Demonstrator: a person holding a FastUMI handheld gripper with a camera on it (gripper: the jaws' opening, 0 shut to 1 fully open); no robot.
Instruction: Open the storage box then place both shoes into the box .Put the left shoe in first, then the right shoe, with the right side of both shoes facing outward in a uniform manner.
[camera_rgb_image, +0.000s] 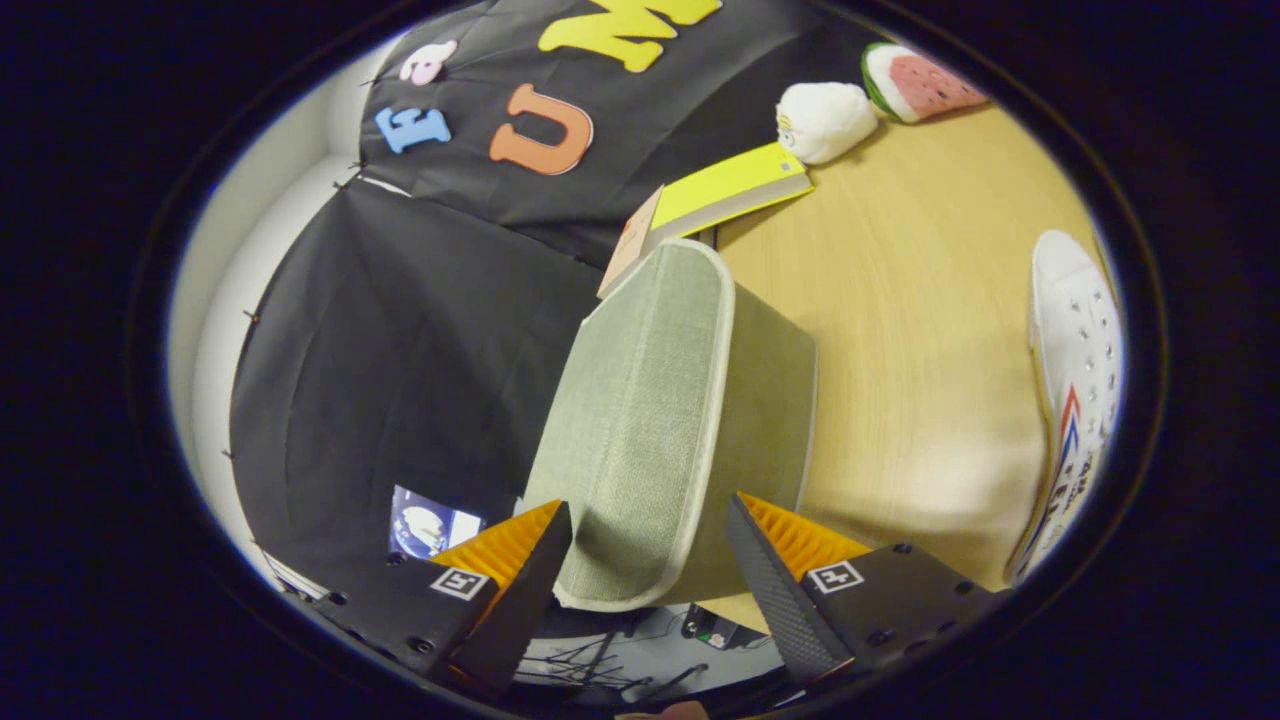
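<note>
Between the spread fingers (648, 560) stands the closed storage box (670, 430), untouched.

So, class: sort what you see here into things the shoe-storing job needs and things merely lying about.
Job:
storage box, between the open jaws of the gripper
white shoe, on the table

Lying about:
yellow book
white plush toy
watermelon toy
</note>
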